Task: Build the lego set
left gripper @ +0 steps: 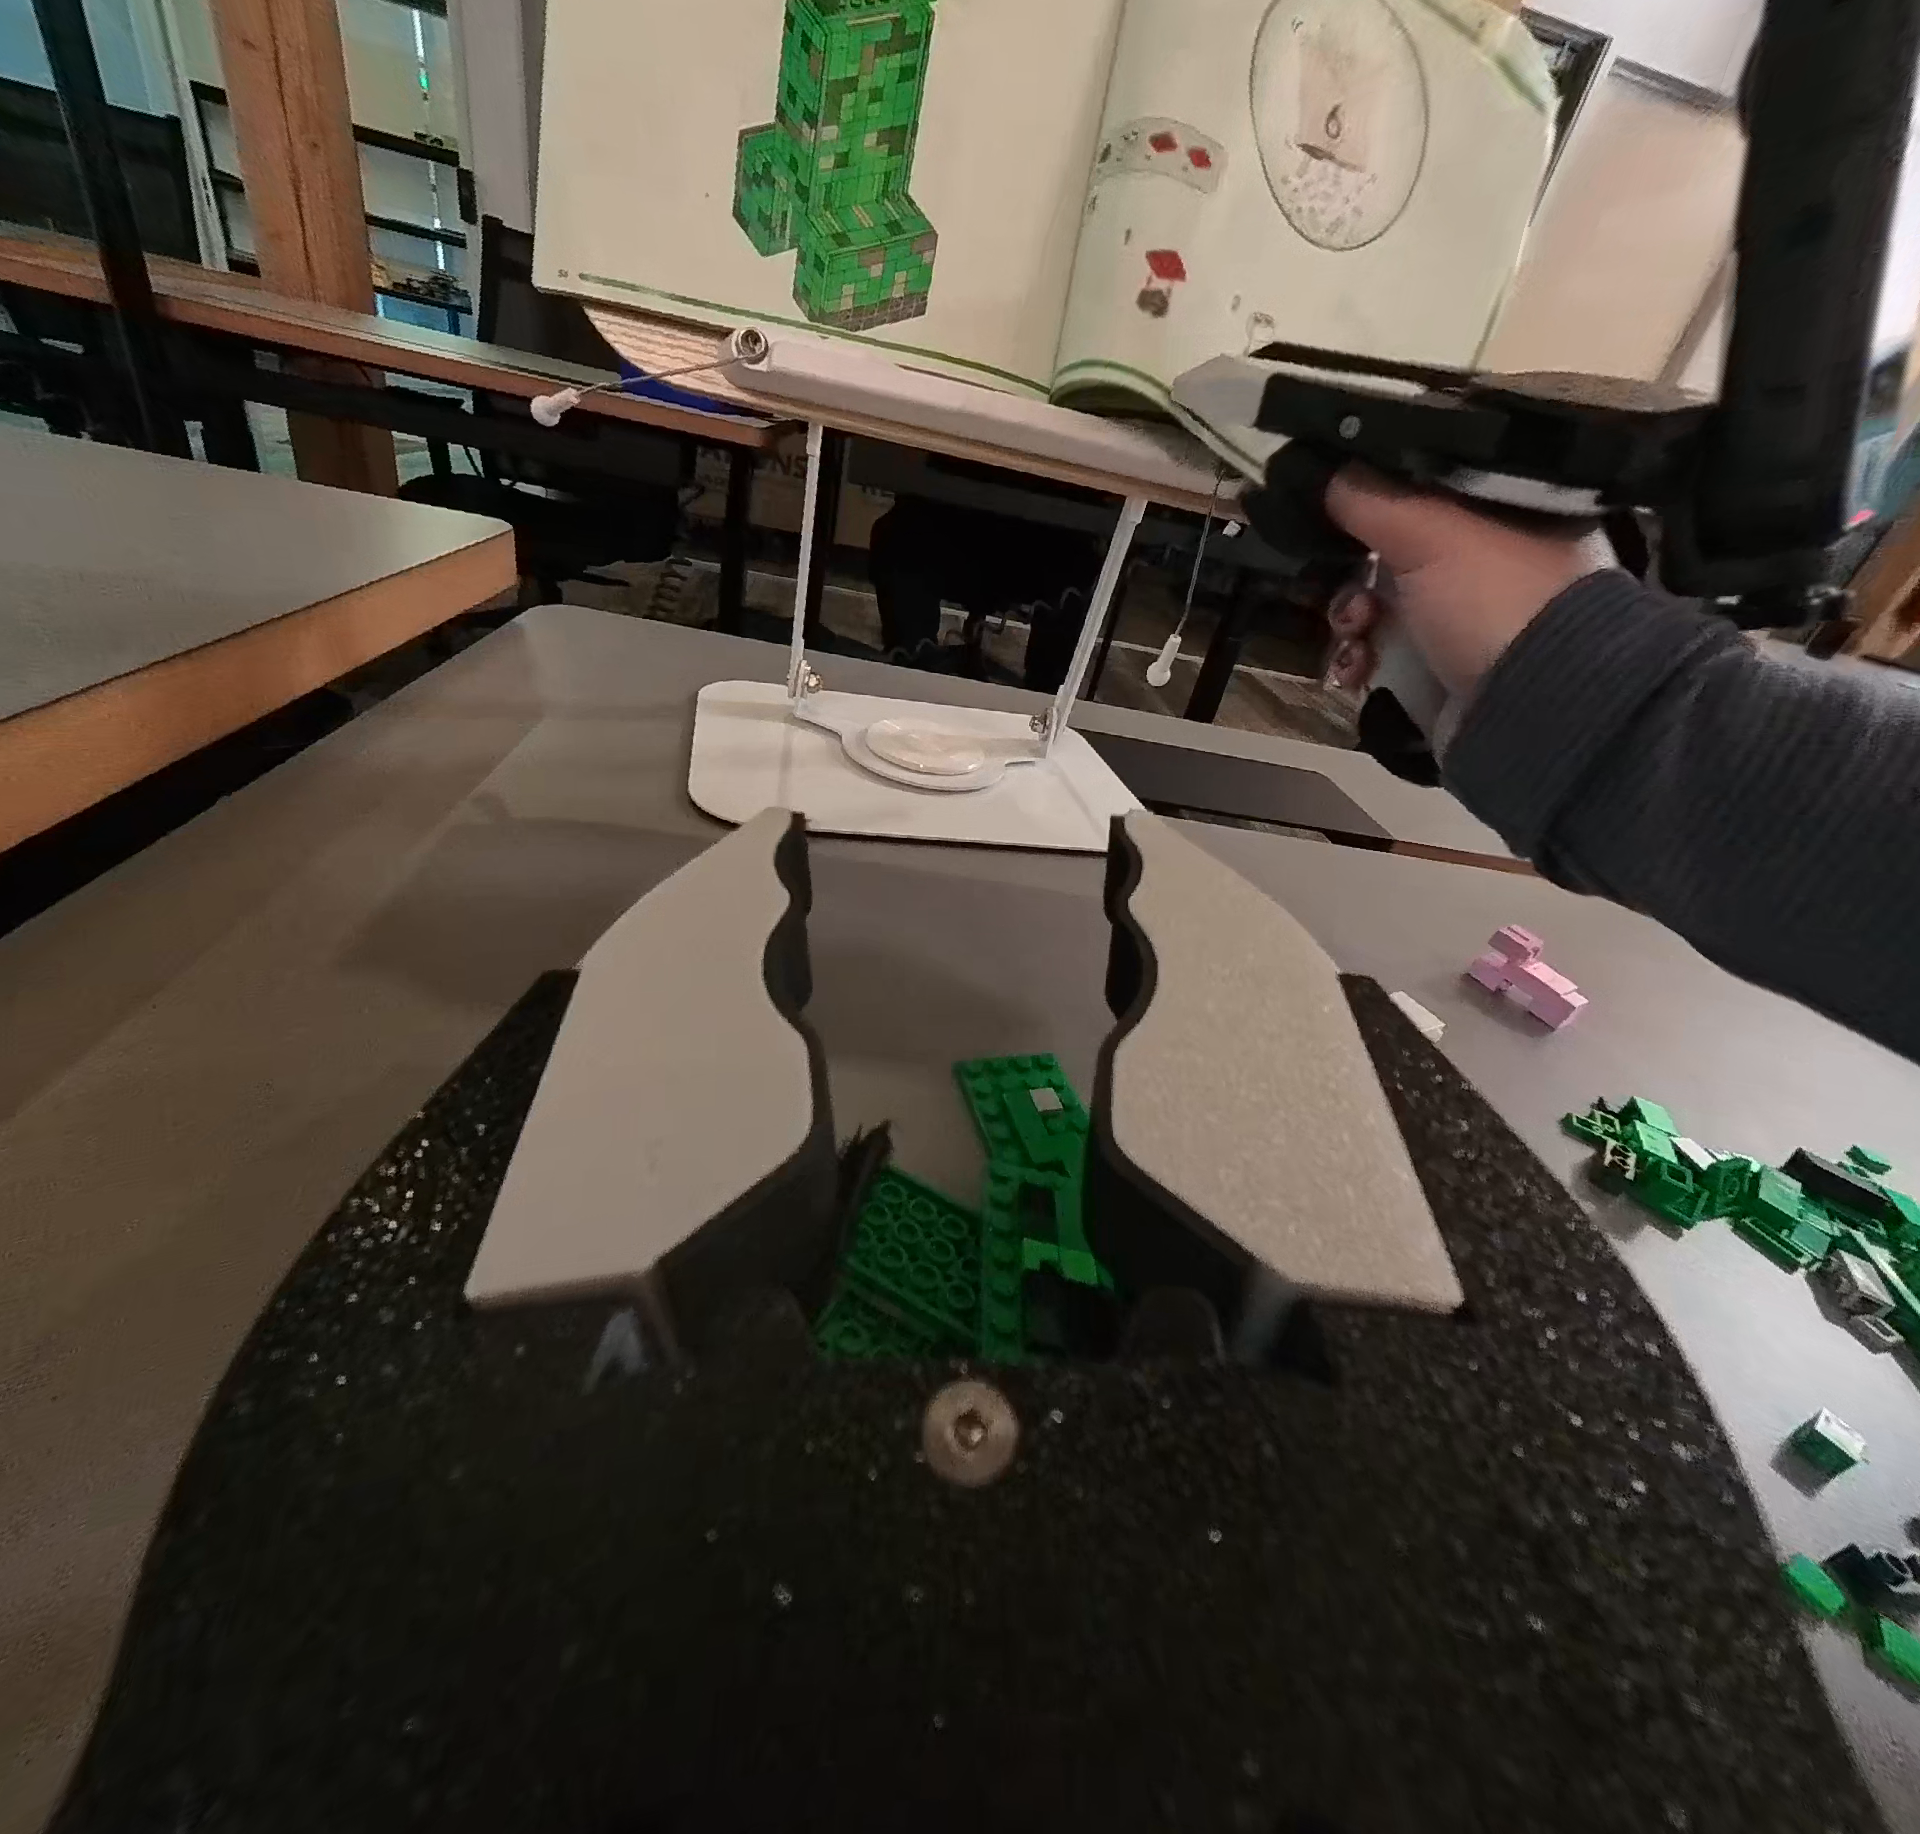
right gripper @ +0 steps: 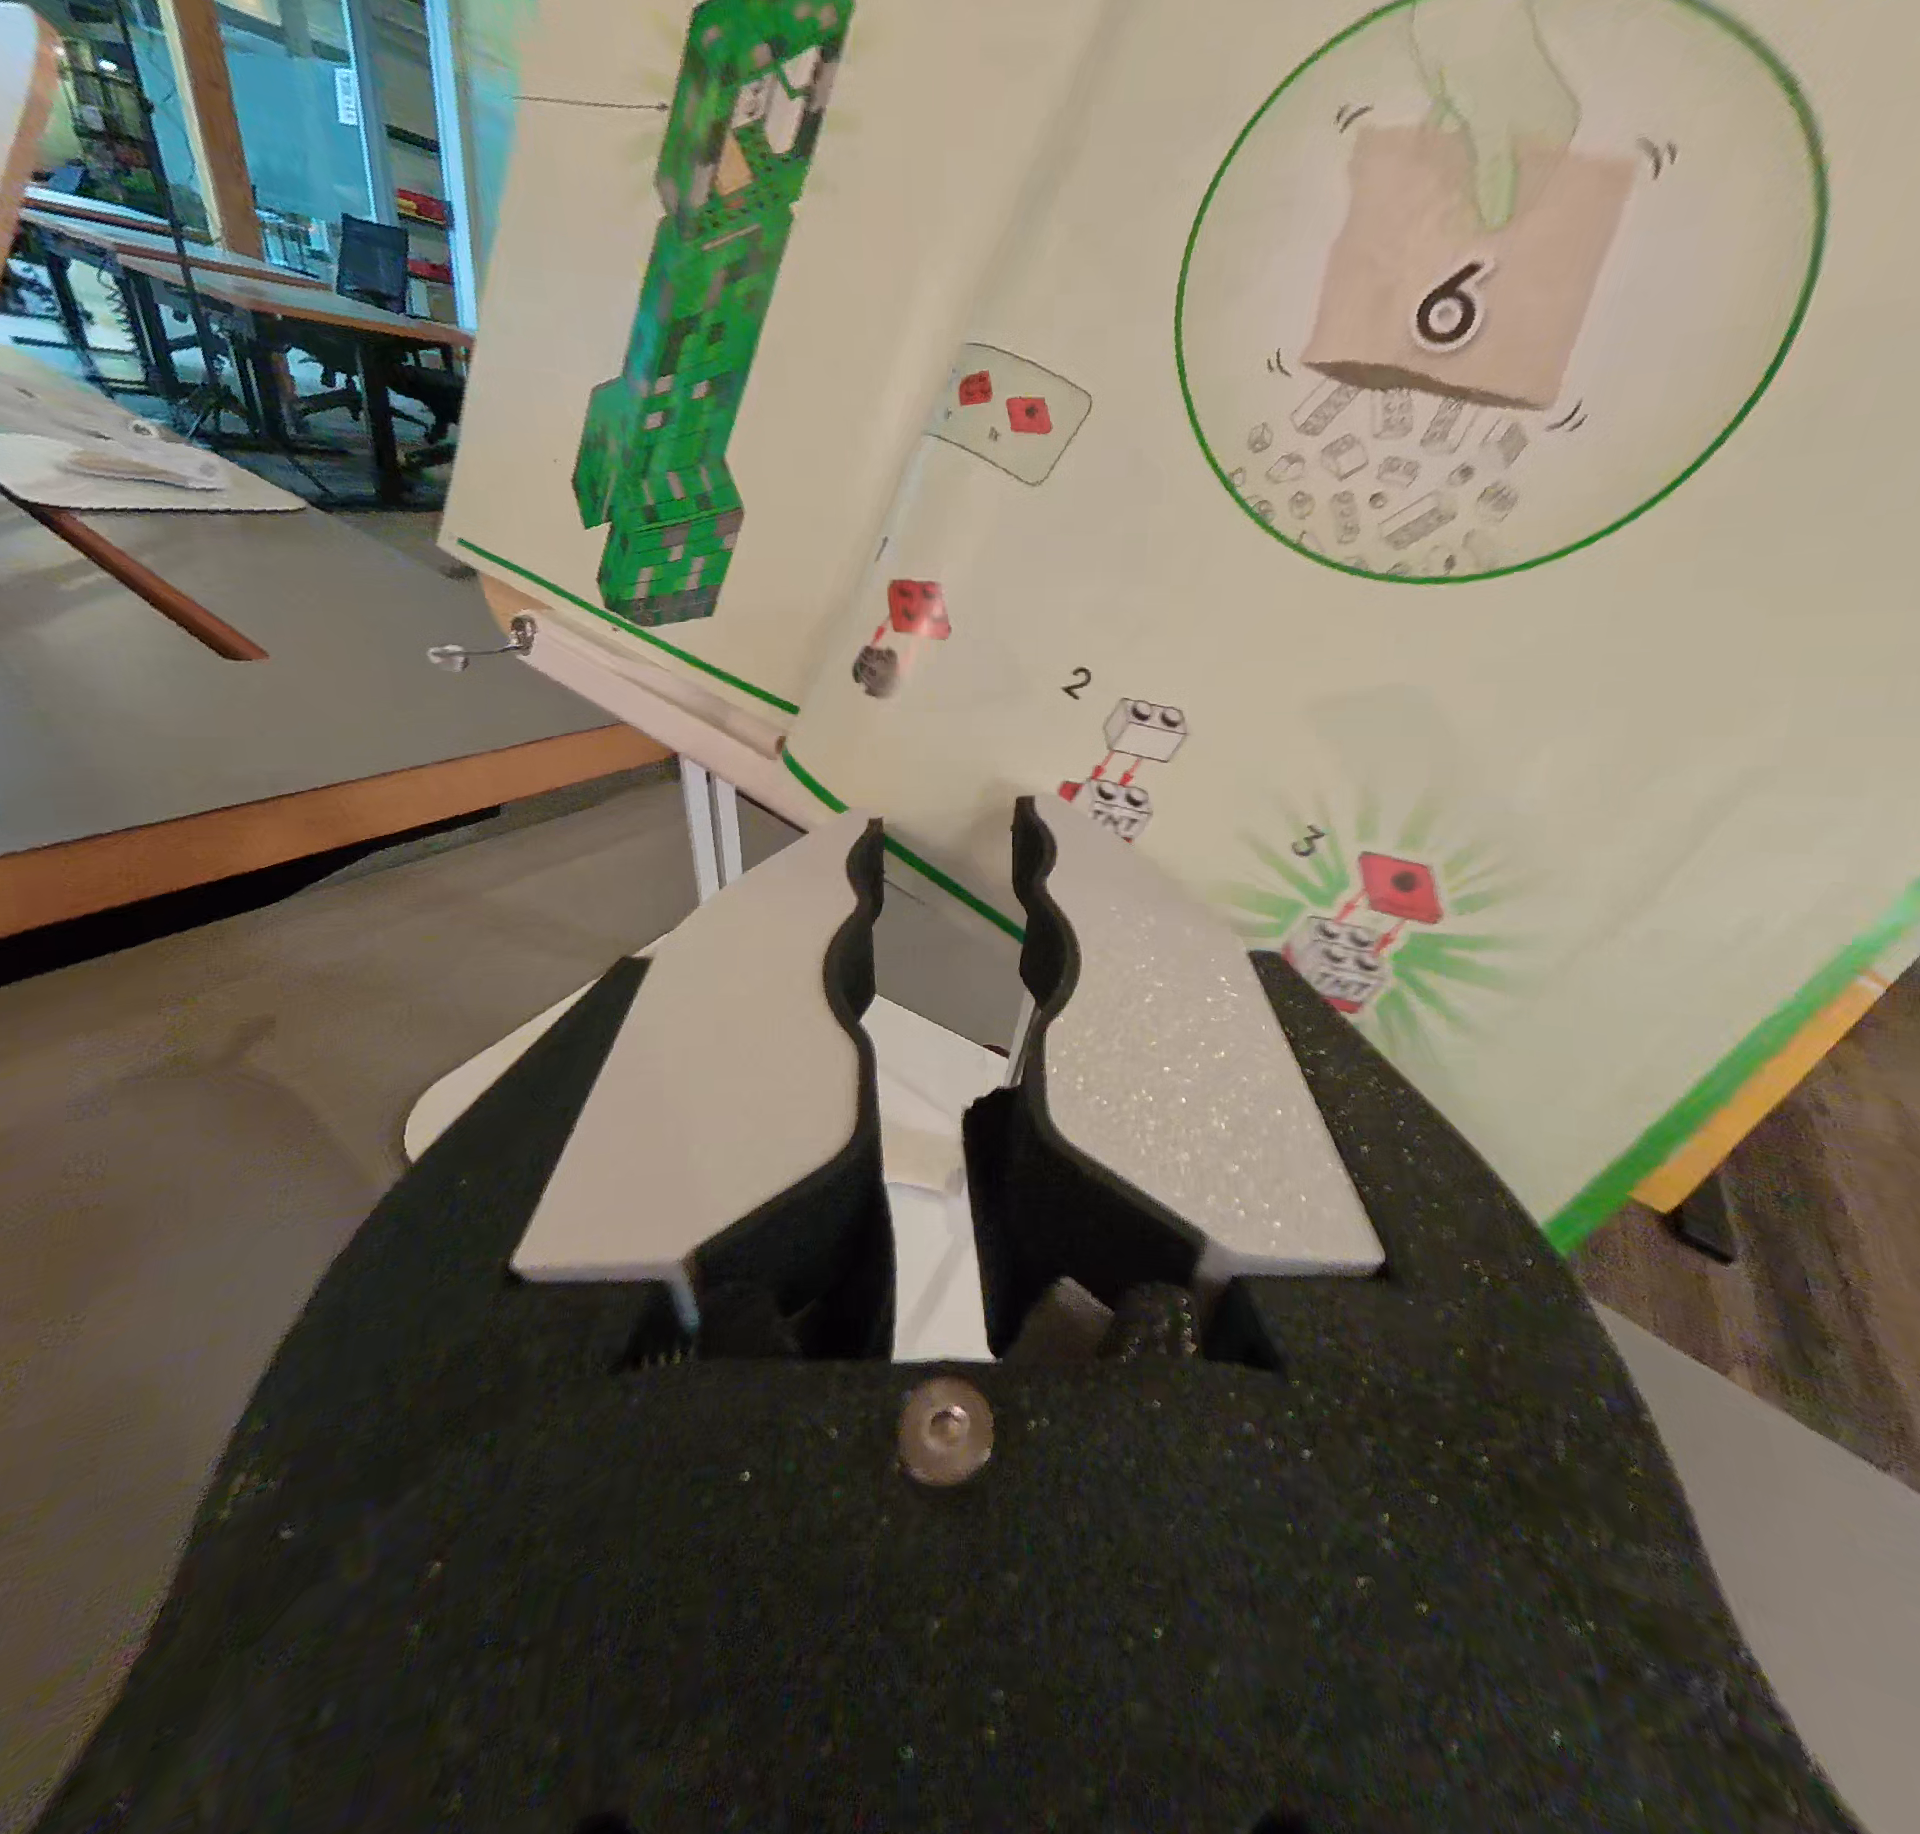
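A: Starting at the left, what sits around the work?

B: In the left wrist view a second table (left gripper: pixel 208 579) with a wooden edge stands off to the left, apart from the grey table (left gripper: pixel 312 1005) we work on. Ahead, a white book stand (left gripper: pixel 914 776) rests on the grey top and carries the open instruction booklet (left gripper: pixel 831 122), its left page showing a blocky green figure.

A: And nearer the middle?

B: The left gripper (left gripper: pixel 956 963) hangs over a green lego assembly (left gripper: pixel 997 1213), flat studded plates stacked at angles, one plate showing its ringed underside. The fingers (left gripper: pixel 665 1088) are pale, matte wedges with wavy black inner edges, set on a speckled black body.

A: Is it clamped on the plates?

B: The jaws stand wide apart. The plates lie low between the finger bases; whether they touch, I cannot tell.

A: Further right?

B: A small pink lego piece (left gripper: pixel 1527 979) lies alone, and a loose pile of green bricks (left gripper: pixel 1766 1202) spreads toward the table's right edge. Above them a hand (left gripper: pixel 1455 579) in a dark ribbed sleeve (left gripper: pixel 1683 776) holds the right gripper (left gripper: pixel 1205 402) up at the booklet's lower right corner, blocking part of the page there.

A: Its own camera?

B: The right gripper (right gripper: pixel 945 823) has its jaws narrowly apart, tips at the booklet's (right gripper: pixel 1351 641) bottom edge. Whether they pinch the paper I cannot tell.
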### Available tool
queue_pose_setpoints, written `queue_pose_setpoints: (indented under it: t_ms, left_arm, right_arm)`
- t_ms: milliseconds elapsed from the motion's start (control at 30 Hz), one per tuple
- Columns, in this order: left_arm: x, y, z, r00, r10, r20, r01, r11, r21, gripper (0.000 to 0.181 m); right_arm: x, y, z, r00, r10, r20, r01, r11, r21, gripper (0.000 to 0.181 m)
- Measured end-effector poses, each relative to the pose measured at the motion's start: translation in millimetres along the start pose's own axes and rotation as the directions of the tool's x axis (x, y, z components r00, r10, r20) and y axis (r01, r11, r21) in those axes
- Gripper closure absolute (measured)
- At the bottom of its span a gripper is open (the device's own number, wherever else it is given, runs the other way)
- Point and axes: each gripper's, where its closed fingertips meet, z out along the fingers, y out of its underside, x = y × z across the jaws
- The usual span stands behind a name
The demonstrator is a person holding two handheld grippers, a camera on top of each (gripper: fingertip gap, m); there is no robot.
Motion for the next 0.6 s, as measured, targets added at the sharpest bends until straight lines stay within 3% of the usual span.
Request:
queue_pose_setpoints:
  t_ms: [467, 600]
  left_arm:
    - [1.6, 2.3, 1.1, 1.0, 0.005, -0.008, -0.005, 1.0, -0.014, 0.128]
    - [1.4, 2.1, 0.7, 1.0, 0.0, -0.01, 0.0, 1.0, -0.013, 0.128]
  right_arm:
    - [-10.2, 4.4, -26.1, 0.994, -0.083, 0.075, 0.084, 0.996, -0.005, 0.157]
    - [-10.0, -5.9, -54.0, 0.993, -0.041, 0.109, 0.04, 0.999, 0.009, 0.156]
